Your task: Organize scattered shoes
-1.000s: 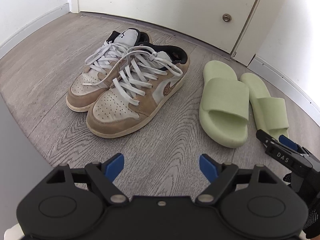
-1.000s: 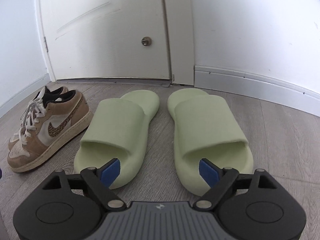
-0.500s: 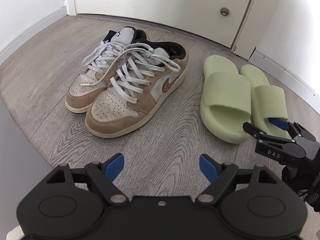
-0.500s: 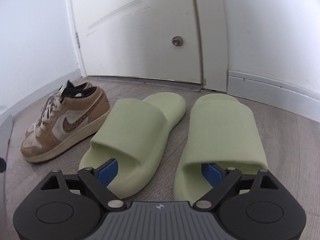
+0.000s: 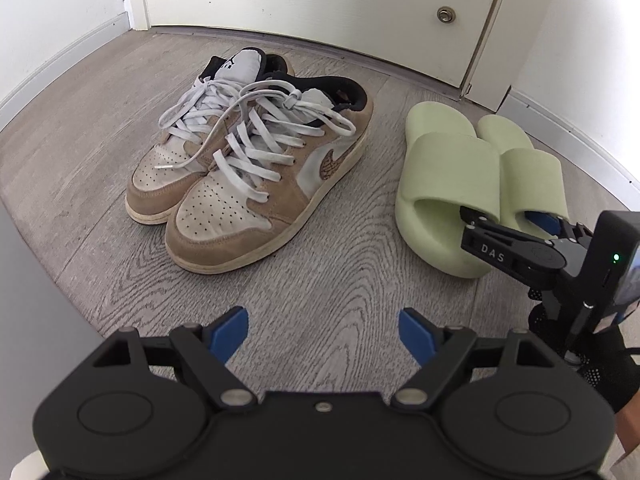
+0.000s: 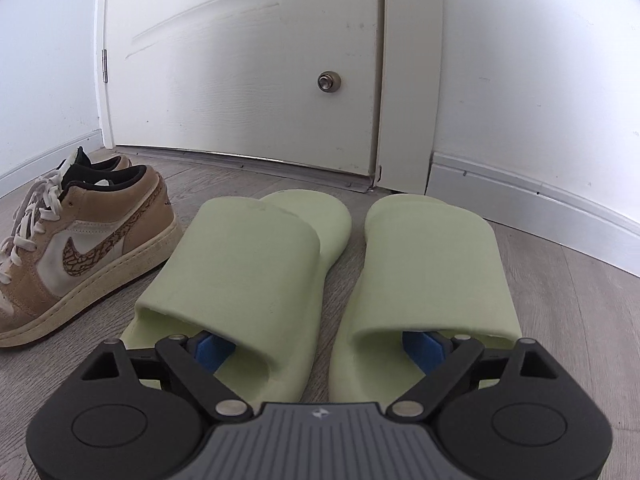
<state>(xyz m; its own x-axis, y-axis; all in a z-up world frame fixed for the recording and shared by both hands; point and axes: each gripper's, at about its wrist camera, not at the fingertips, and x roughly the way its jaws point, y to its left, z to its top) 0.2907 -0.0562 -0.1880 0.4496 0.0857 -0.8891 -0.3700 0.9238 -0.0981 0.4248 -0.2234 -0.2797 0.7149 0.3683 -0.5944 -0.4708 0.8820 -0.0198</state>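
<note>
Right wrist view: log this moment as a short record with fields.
place: wood floor before a closed white door
slides: two green slides, side by side, openings toward the camera
sneakers: tan and white pair, left of the slides, side by side
right claw: open, one finger inside each slide's opening
left claw: open, empty, above bare floor in front of the sneakers
grasp: none closed yet

A white door point(image 6: 248, 80) with a round metal knob point(image 6: 329, 81) closes off grey wood-grain floor point(image 5: 340, 280).
</note>
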